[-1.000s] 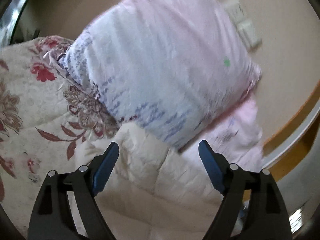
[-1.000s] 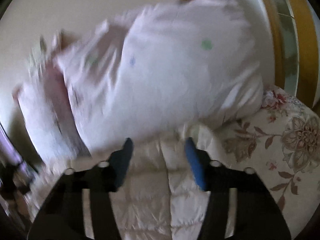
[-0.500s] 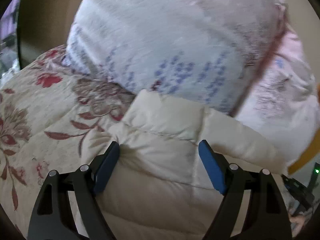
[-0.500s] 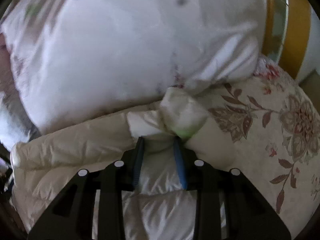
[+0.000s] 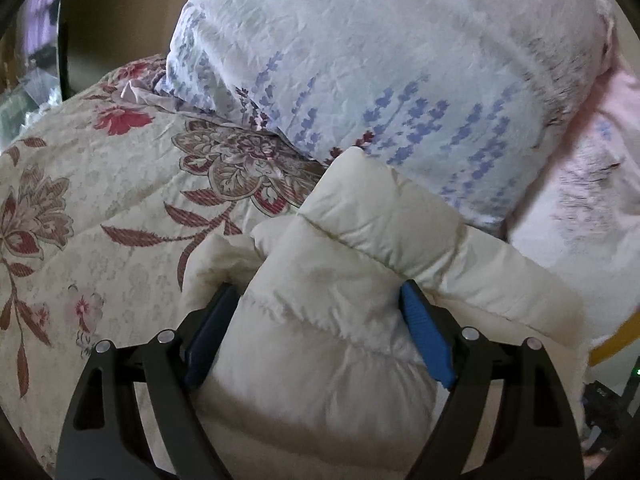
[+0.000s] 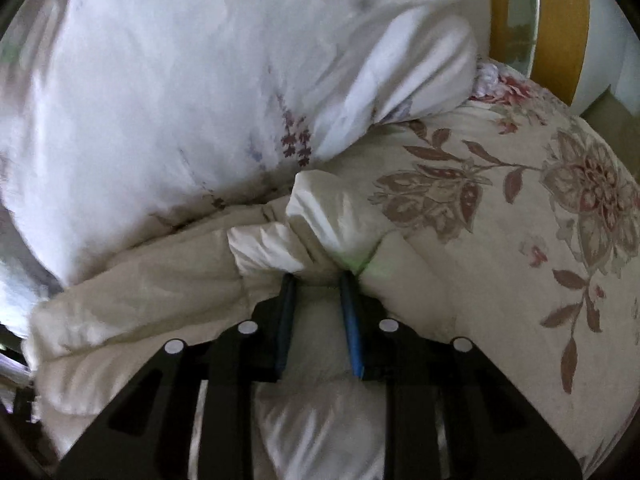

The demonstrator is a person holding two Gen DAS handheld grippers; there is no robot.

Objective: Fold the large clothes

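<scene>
A cream puffy jacket point(image 5: 352, 240) lies on a floral bedspread point(image 5: 100, 200), its top edge against a pillow. My left gripper point(image 5: 318, 289) points down onto it with the jaws wide; a thick padded section bulges up between the blue pads point(image 5: 424, 332), which only rest along its sides. In the right wrist view the same jacket point(image 6: 328, 216) is bunched at a corner. My right gripper point(image 6: 318, 277) has its jaws closing and narrow, with a gathered fold of the cream fabric pinched between them.
A large white pillow with purple flower print point(image 5: 380, 60) leans just behind the jacket, also seen as the pillow point(image 6: 180, 100) in the right view. A pink pillow point(image 5: 580, 220) sits at the right. A wooden headboard point(image 6: 560, 20) stands behind the bedspread point(image 6: 500, 240).
Both grippers came down from facing the pillows onto the jacket. The left jaws stayed wide and now straddle the padding. The right jaws narrowed onto a fold of fabric.
</scene>
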